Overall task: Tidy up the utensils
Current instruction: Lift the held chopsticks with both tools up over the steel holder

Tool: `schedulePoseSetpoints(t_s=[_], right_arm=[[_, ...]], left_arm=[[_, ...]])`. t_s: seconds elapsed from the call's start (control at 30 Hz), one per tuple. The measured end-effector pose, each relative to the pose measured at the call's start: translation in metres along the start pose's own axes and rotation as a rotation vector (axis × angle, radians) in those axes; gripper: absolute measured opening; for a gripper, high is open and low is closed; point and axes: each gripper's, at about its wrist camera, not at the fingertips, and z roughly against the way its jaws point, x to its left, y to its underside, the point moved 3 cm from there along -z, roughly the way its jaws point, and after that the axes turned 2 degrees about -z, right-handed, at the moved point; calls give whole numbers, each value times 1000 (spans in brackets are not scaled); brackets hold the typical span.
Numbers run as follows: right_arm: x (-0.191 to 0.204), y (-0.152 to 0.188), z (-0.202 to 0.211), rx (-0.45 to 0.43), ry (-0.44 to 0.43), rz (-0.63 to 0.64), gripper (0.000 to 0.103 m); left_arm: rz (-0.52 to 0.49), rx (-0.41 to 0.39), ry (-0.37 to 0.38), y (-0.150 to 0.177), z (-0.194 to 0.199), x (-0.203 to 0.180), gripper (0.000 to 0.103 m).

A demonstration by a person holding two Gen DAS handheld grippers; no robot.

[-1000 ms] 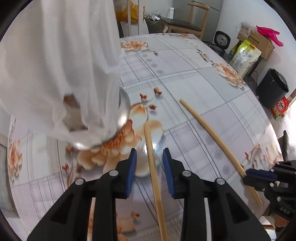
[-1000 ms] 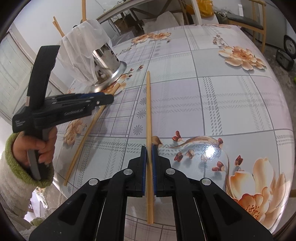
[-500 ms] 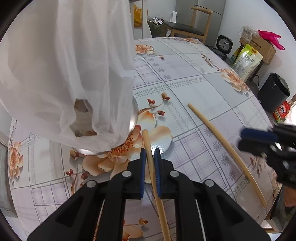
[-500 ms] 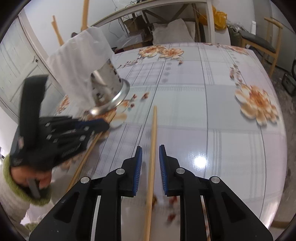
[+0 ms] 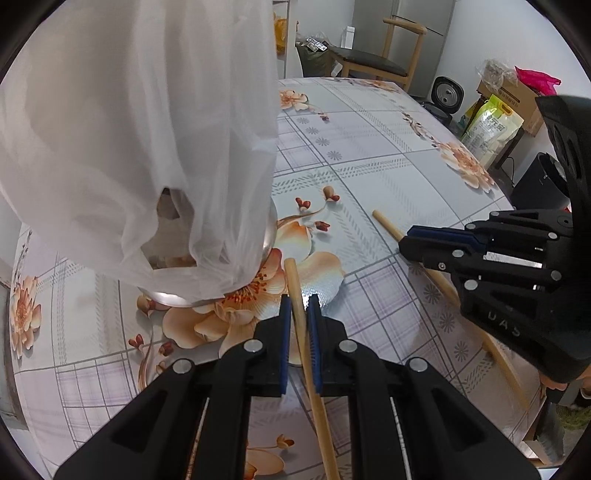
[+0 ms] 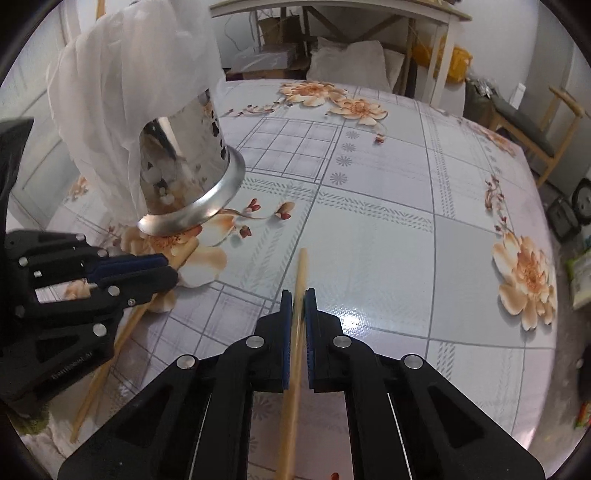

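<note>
A wooden chopstick (image 5: 310, 369) lies on the floral table (image 5: 369, 173), its far tip close to the base of a steel utensil holder (image 6: 192, 177). A white plastic bag (image 5: 140, 129) hangs over the holder. My left gripper (image 5: 299, 314) is shut on this chopstick. The left gripper (image 6: 170, 268) also shows side-on in the right wrist view. A second chopstick (image 6: 300, 273) runs between the pads of my right gripper (image 6: 297, 306), which is shut on it near its far end. In the left wrist view the right gripper (image 5: 406, 242) covers the middle of that second chopstick (image 5: 388, 225).
A wooden chair (image 5: 391, 55), a black bin (image 5: 535, 181), bags and a cardboard box (image 5: 517, 96) stand beyond the table's far right edge. A pale table frame with boxes under it (image 6: 332, 44) is behind the table. More sticks rise from the holder (image 6: 99, 7).
My left gripper closed on its chopstick and stayed put. My right gripper let go of the other chopstick, slid along it toward the holder, and closed on it again nearer its far tip.
</note>
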Motion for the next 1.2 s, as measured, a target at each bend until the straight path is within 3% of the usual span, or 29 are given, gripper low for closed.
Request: schedulePoseSetpoints(t_s=[0.23,0.5,0.97,1.2], right_arm=[[-16,-4,48,-116,-74,-108,4],[-35,-2,117,-267,-159,-210,4],[-37,2,172,-387,-236,-228,4],[-35,3,188,-422,-252,-220,4]], left_arm=[[4,-13,5,1,1,2,8],[69,-80,69,6,11,11,6],[127,-346,234,4,136,28,6],[138,-539,218,6,220,50,6]])
